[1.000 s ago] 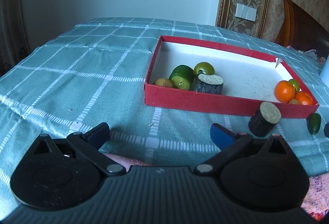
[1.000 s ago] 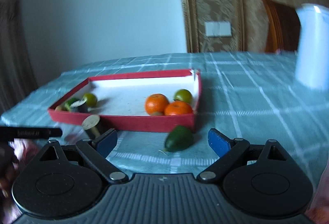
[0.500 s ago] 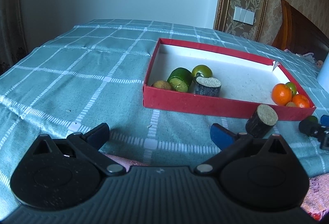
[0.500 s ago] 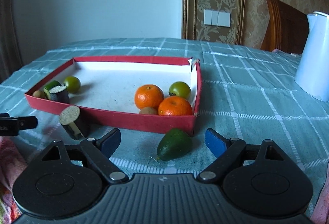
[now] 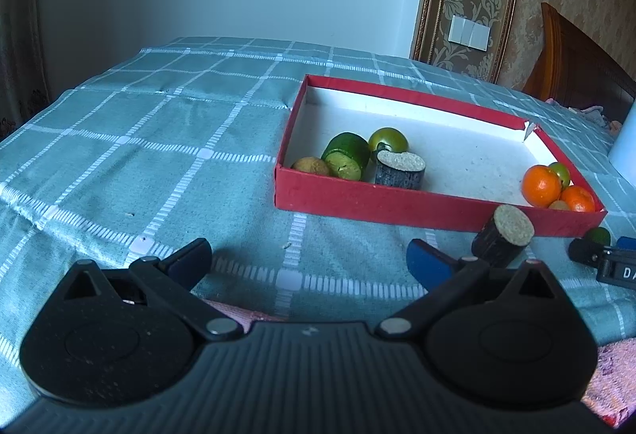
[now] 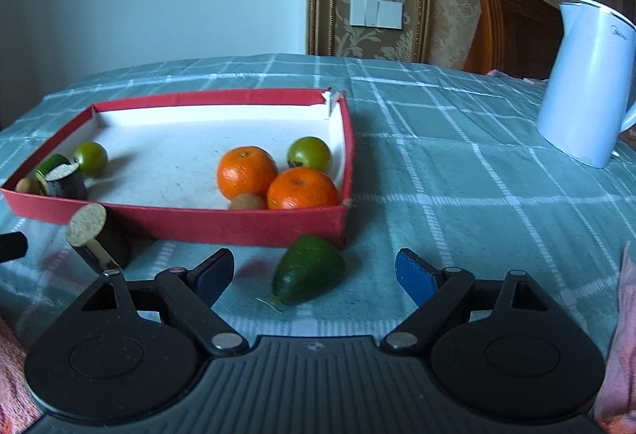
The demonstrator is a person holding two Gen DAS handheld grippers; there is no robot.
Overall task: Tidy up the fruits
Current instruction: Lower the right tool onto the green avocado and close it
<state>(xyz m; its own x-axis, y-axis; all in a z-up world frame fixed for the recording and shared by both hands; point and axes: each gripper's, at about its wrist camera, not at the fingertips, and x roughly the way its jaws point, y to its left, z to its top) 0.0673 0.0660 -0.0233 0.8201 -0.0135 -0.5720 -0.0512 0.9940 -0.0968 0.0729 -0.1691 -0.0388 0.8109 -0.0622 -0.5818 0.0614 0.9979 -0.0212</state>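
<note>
On the desk (image 6: 457, 163), covered with a teal checked cloth, a shallow red box (image 6: 222, 225) with a white floor holds most of the fruit. At its right near corner sit two oranges (image 6: 302, 189), a green round fruit (image 6: 310, 154) behind them and a small brown fruit (image 6: 247, 201) against the near wall. At its left near corner lie another small brown fruit (image 5: 311, 166), a cut green piece (image 5: 345, 157), a green round fruit (image 5: 388, 140) and a dark cut eggplant piece (image 5: 400, 170).

Outside the box, just near its front wall, a second dark eggplant piece (image 6: 97, 237) lies tilted on the cloth toward the left. A green avocado-shaped fruit (image 6: 308, 270) lies by the box's right near corner, on the cloth.

The right tool (image 6: 314, 273) has its jaws spread wide with the green fruit between the blue pads, neither pad touching it. The left tool (image 5: 310, 259) is also spread open over bare cloth, empty, with the outside eggplant piece just beyond its right pad. A white kettle (image 6: 584, 84) stands far right on the desk.
</note>
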